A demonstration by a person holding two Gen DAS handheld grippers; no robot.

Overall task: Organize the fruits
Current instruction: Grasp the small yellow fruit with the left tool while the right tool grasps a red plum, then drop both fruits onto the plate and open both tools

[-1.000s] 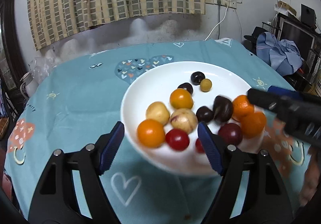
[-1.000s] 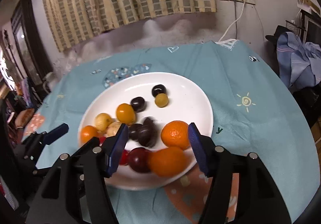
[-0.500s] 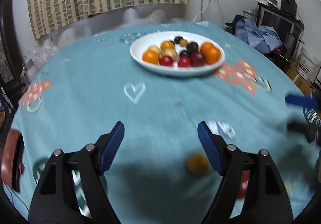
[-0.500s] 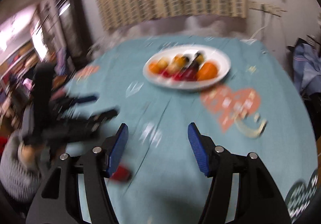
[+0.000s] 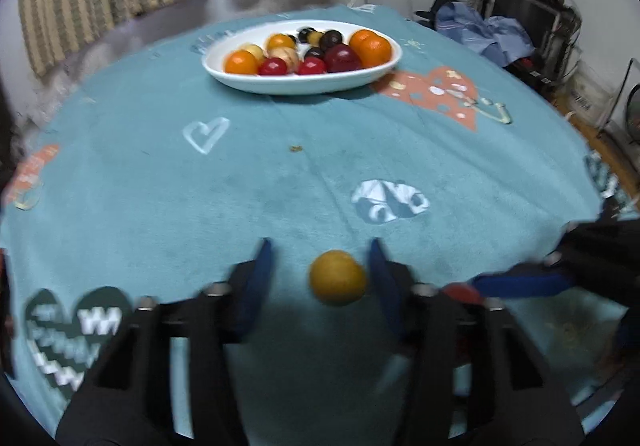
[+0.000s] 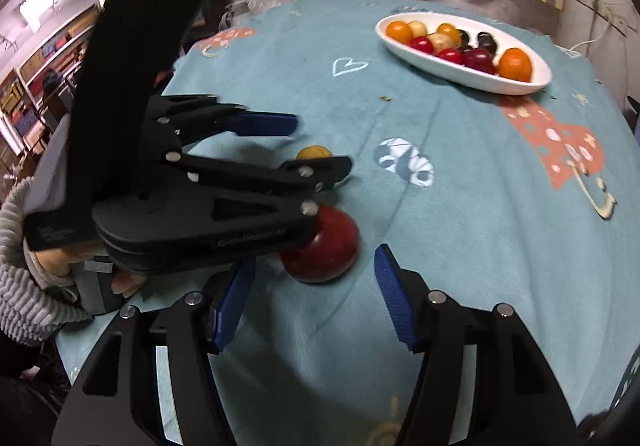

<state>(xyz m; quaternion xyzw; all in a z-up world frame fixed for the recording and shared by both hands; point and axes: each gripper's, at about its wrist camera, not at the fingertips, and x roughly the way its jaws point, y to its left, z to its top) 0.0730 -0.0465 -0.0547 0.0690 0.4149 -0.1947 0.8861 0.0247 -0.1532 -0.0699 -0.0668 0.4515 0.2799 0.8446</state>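
Left tongs (image 5: pixel 318 278) have just been closing, not yet gripping: yellow-orange fruit (image 5: pixel 338 277) lies between them on the table (image 5: pixel 280 182). Right tongs (image 6: pixel 314 298), closing, gape just short of the red fruit (image 6: pixel 324 246). White plate (image 5: pixel 248 80) lies well beyond.

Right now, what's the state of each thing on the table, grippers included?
Left gripper: jaws just closing, around the yellow fruit, no clear grip yet.
Right gripper: jaws just closing, not gripping; red fruit just ahead on the cloth.
White plate: upright, holding many fruits.
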